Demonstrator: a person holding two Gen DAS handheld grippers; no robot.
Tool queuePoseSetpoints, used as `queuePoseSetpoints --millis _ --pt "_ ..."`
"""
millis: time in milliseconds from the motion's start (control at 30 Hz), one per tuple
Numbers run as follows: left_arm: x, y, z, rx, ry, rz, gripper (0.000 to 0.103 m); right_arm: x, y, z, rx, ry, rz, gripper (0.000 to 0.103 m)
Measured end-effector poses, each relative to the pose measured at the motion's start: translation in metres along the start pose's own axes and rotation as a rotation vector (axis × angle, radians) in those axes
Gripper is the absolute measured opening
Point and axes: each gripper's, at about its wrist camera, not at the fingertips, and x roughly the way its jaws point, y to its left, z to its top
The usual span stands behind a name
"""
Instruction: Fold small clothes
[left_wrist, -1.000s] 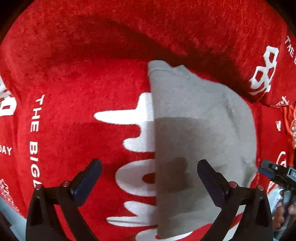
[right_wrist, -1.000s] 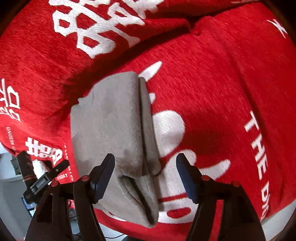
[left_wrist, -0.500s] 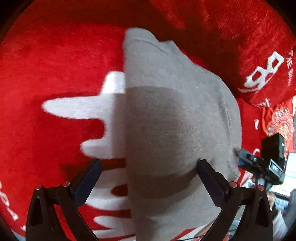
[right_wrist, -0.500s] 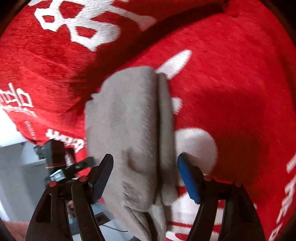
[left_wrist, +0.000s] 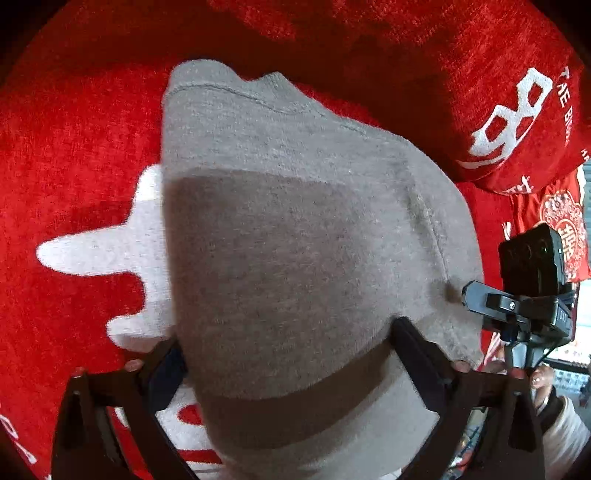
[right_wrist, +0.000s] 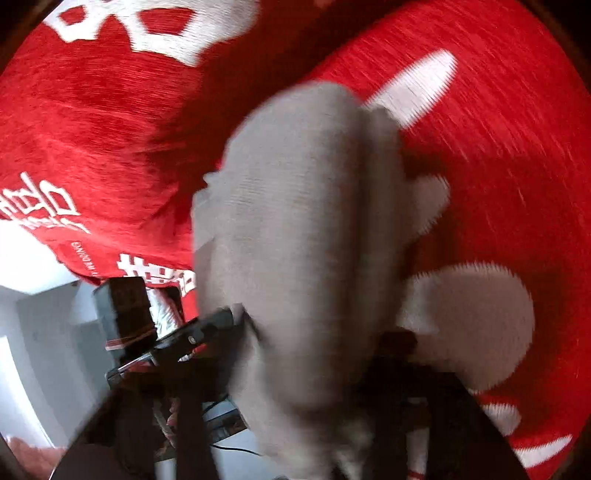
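On a red cloth (left_wrist: 74, 177) printed with white characters and letters lies the folded grey garment (left_wrist: 295, 240), filling the middle of both wrist views. Left hand-held gripper (left_wrist: 288, 358): its fingers straddle the near end of the garment, one at each side edge, jaws wide and closing; whether the pads press the fabric cannot be told. Right hand-held gripper (right_wrist: 310, 369): the view is blurred by motion; the jaws are closing with the garment's layered edge (right_wrist: 373, 221) between them, and contact cannot be told. In the left wrist view the right hand-held gripper (left_wrist: 491, 306) meets the garment's right edge, with a person's fingers (left_wrist: 539, 384) and a pale sleeve (left_wrist: 561, 435) below it.
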Motion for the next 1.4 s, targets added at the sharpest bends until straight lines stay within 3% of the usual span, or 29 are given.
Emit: queuePoseSetpoints --millis 33,100,200,367,667,967,1033,1100,1167,1233,1300,1400 --pt "-0.003 0.003 -0.001 -0.001 -0.006 0.001 0.086 -0.001 0.002 -0.003 0.003 -0.012 0.024 0.032" --pt "-0.01 0.002 -0.004 0.004 -0.032 -0.007 0.068 -0.004 0.013 -0.009 -0.005 -0.022 0.06 0.032" --pt "-0.023 0.003 -0.009 0.027 -0.055 -0.023 0.052 -0.005 0.026 -0.018 0.018 -0.035 0.14 0.032" --pt "-0.047 0.014 -0.015 -0.01 -0.068 -0.107 0.049 -0.001 0.048 -0.035 0.046 -0.023 0.219 0.032" --pt "-0.096 0.029 -0.039 -0.011 -0.122 -0.153 0.049 0.02 0.087 -0.069 0.048 0.022 0.28 0.032" --pt "-0.147 0.096 -0.095 -0.051 -0.111 -0.089 0.049 0.105 0.112 -0.105 0.076 0.134 0.294 0.032" --pt "-0.148 0.115 -0.105 -0.069 -0.107 -0.06 0.05 0.121 0.117 -0.111 0.063 0.149 0.242 0.032" --pt "-0.144 0.135 -0.113 -0.086 -0.102 -0.031 0.05 0.137 0.126 -0.108 0.013 0.157 0.128 0.034" --pt "-0.136 0.152 -0.116 -0.108 -0.092 0.006 0.05 0.143 0.141 -0.104 -0.1 0.158 -0.047 0.034" --pt "-0.127 0.165 -0.118 -0.134 -0.092 0.052 0.05 0.138 0.153 -0.104 -0.178 0.136 -0.121 0.034" --pt "-0.127 0.173 -0.12 -0.157 -0.106 0.035 0.05 0.136 0.175 -0.102 -0.265 0.105 -0.222 0.028" --pt "-0.127 0.174 -0.124 -0.155 -0.125 0.045 0.05 0.139 0.186 -0.106 -0.423 0.07 -0.487 0.026"
